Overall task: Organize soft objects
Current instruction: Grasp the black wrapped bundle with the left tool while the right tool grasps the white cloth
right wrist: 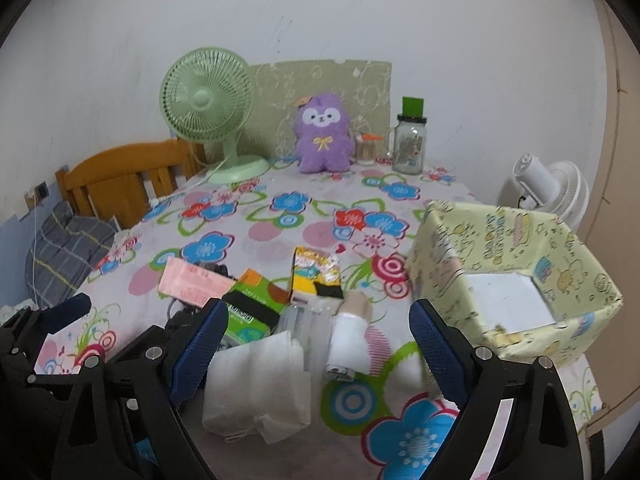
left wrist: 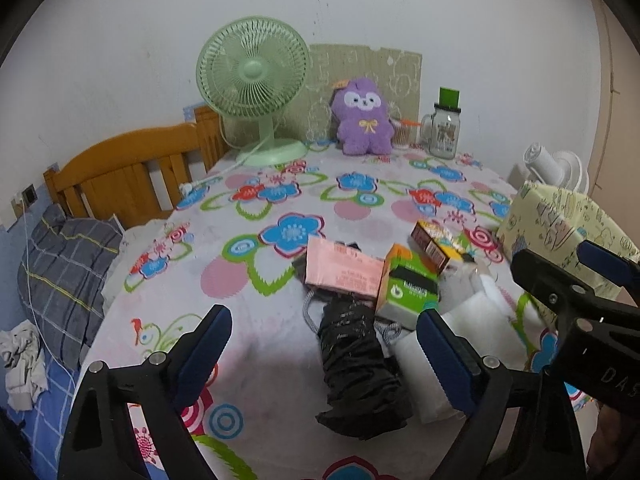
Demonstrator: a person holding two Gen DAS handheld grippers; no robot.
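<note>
On the flowered tablecloth (left wrist: 248,280) lies a crumpled black cloth (left wrist: 360,364), between the wide-apart jaws of my open left gripper (left wrist: 324,348); the pads do not touch it. Beside it are a folded white cloth (right wrist: 260,384) and a rolled white sock (right wrist: 348,340), both in front of my open right gripper (right wrist: 320,346), untouched. A pink pack (left wrist: 344,272), a green carton (left wrist: 408,284) and a yellow-brown carton (left wrist: 436,246) lie just beyond. An open patterned box (right wrist: 512,280) with a white bottom stands at the right. A purple plush toy (right wrist: 324,140) sits at the back.
A green desk fan (left wrist: 252,80) and a glass jar (left wrist: 444,132) stand along the back wall near the plush. A white fan (right wrist: 552,188) stands off the table's right side. A wooden bedhead (left wrist: 132,176) and a grey checked pillow (left wrist: 64,268) lie to the left.
</note>
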